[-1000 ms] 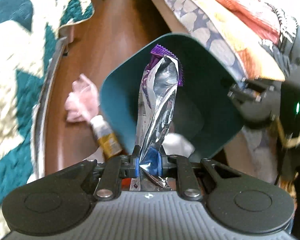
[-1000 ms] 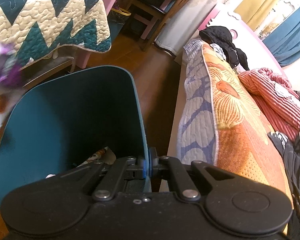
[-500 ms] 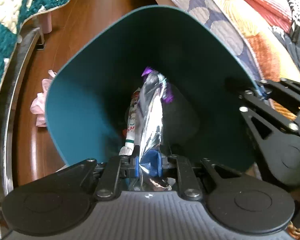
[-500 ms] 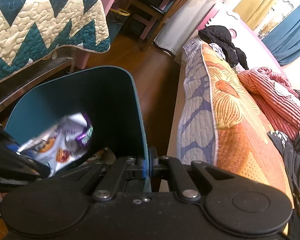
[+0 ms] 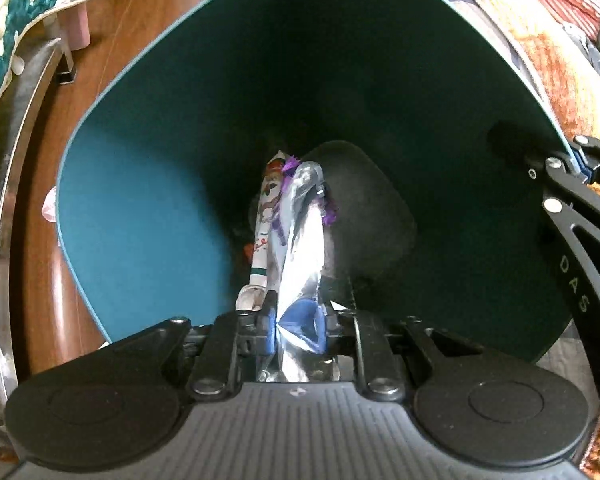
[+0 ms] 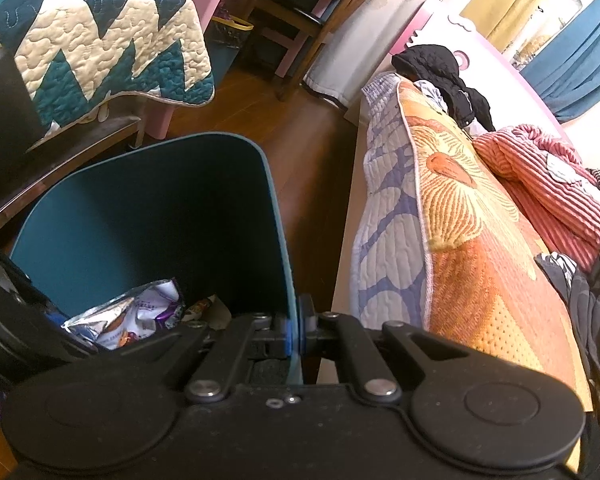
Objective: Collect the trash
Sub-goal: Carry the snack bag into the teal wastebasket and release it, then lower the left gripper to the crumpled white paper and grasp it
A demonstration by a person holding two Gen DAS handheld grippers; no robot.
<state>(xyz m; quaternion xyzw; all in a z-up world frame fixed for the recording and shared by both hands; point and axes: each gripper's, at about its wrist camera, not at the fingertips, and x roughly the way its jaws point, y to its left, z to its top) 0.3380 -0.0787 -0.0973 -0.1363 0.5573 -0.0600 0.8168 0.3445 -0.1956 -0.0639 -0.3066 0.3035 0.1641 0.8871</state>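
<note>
**Foil wrapper at the mouth of the teal bin**

The left gripper [image 5: 296,330] points down into the teal bin [image 5: 148,216]; its jaws are opening, with the silver-and-purple foil wrapper [image 5: 302,248] still between the blue pads [image 5: 320,326] and hanging inside the bin above other litter. The right gripper [image 6: 296,334] is pressed together on the bin's rim, pinching the wall. The bin stands on the wooden floor [image 6: 312,152] beside the bed [image 6: 460,216].

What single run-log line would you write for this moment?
stage: dropping trash | left gripper: jaws opening, foil snack wrapper between them, inside teal bin | right gripper: shut on bin rim
</note>
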